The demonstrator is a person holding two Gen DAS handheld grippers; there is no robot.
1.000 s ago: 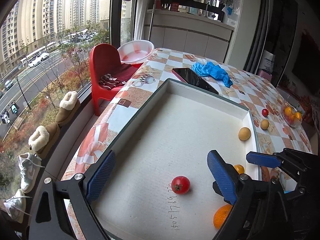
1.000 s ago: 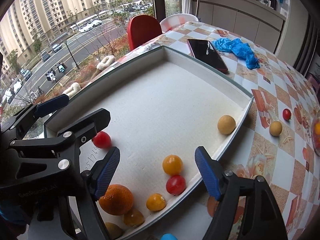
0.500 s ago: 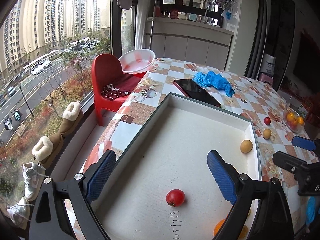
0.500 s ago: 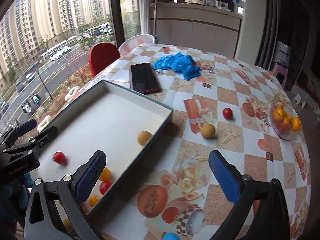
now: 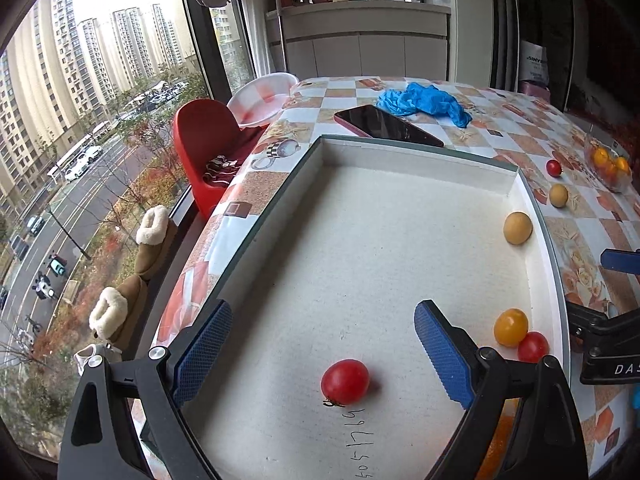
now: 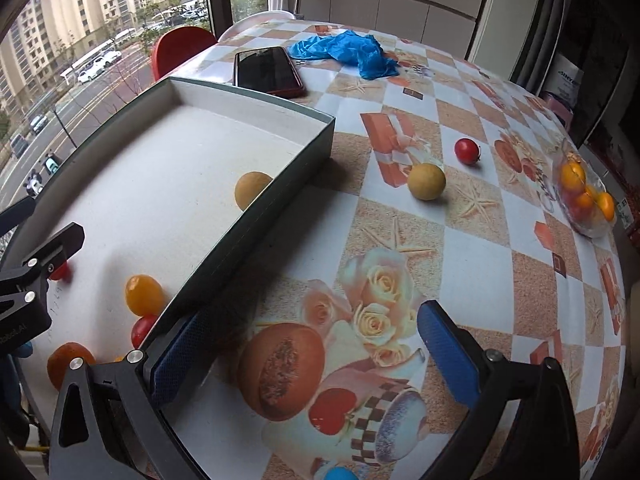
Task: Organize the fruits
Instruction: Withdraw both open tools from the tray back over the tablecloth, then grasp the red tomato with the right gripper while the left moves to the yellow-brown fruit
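Observation:
A white-lined tray [image 5: 516, 172] holds a red tomato [image 5: 345, 376], a yellow tomato [image 5: 511, 327], a second red tomato [image 5: 533, 346] and a tan round fruit [image 5: 517, 228]. My left gripper [image 5: 322, 320] hangs open and empty over the tray, just beyond the first red tomato. My right gripper [image 6: 312, 320] is open wide and empty above the tablecloth, its left finger beside the tray's wall [image 6: 280, 188]. Farther out on the cloth lie a tan fruit [image 6: 426, 181] and a red tomato [image 6: 467, 150]. An orange [image 6: 68, 364] sits in the tray's near corner.
A glass bowl [image 6: 584, 196] of orange fruit stands at the table's right side. A phone [image 6: 266, 72] and a blue glove [image 6: 344, 54] lie past the tray. A red chair [image 5: 204, 136] and a window are to the left.
My right gripper has swung from above the tray's fruit out to the right over the tablecloth, and its jaws have widened. The left gripper shifted a little over the tray and stayed open.

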